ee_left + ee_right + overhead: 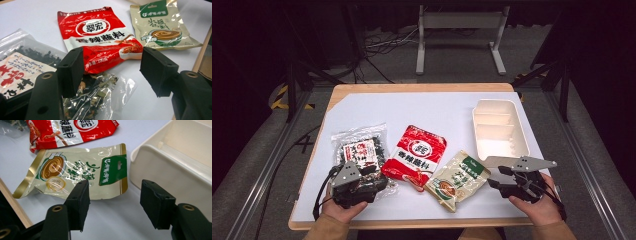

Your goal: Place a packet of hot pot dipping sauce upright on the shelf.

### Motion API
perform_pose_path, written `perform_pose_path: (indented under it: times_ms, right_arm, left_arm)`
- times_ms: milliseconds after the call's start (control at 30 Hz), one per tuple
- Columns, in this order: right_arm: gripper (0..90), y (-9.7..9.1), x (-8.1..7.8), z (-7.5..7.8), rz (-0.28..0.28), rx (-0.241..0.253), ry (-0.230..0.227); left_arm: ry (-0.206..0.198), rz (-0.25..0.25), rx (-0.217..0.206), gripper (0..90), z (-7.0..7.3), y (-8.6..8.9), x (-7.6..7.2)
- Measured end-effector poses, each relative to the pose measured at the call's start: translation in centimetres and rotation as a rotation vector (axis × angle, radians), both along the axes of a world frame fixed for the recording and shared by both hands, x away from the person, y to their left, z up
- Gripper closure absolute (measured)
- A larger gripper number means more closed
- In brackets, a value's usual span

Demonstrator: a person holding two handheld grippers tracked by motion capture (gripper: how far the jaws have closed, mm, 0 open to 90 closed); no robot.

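Three snack packets lie in a row on the white sheet: a clear bag of dark dried pieces [360, 145], a red packet [416, 152] and a beige packet with a green top [458, 179]. My left gripper [374, 176] sits low over the clear bag's near corner. In the left gripper view it [112, 72] stands open above the bag [25, 67], with the red packet [100, 35] ahead. My right gripper [498, 177] is open between the beige packet and a cream tray [499, 127]. Its jaws [115, 205] hold nothing, and the beige packet [75, 175] lies just beyond them.
The cream tray [175, 165] has divided compartments and stands at the right, close beside my right gripper. The wooden table edge [412, 223] runs along the front. Bare white sheet [422, 107] stretches behind the packets. A metal frame stands on the floor beyond the table.
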State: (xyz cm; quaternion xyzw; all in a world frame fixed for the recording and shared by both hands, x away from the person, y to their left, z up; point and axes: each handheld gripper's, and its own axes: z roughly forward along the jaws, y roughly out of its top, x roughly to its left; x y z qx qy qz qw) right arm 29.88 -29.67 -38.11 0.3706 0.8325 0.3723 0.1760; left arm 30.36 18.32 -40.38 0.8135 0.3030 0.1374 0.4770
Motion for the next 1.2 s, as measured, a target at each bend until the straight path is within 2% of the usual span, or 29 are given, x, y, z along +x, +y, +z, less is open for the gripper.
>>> perform_pose_path:
  times_ms: [300,700,900,1200]
  right_arm:
    - [38.2,0.2,0.2,-0.2,0.018,0.007,0.013]
    - [36.8,0.3,0.6,-0.2,0.028,0.024,0.030]
    - [35.1,0.3,1.5,-0.4,0.047,0.082,0.089]
    - [34.6,0.2,2.7,-1.3,0.009,0.075,0.157]
  left_arm:
    - [-0.007,-0.024,-0.001,36.2,0.2,0.4,0.0]
    - [-0.004,-0.029,0.000,36.1,0.2,0.4,0.0]
    - [0.000,-0.024,-0.010,36.2,0.2,0.4,-0.1]
    - [-0.005,-0.028,-0.002,36.1,0.2,0.4,-0.1]
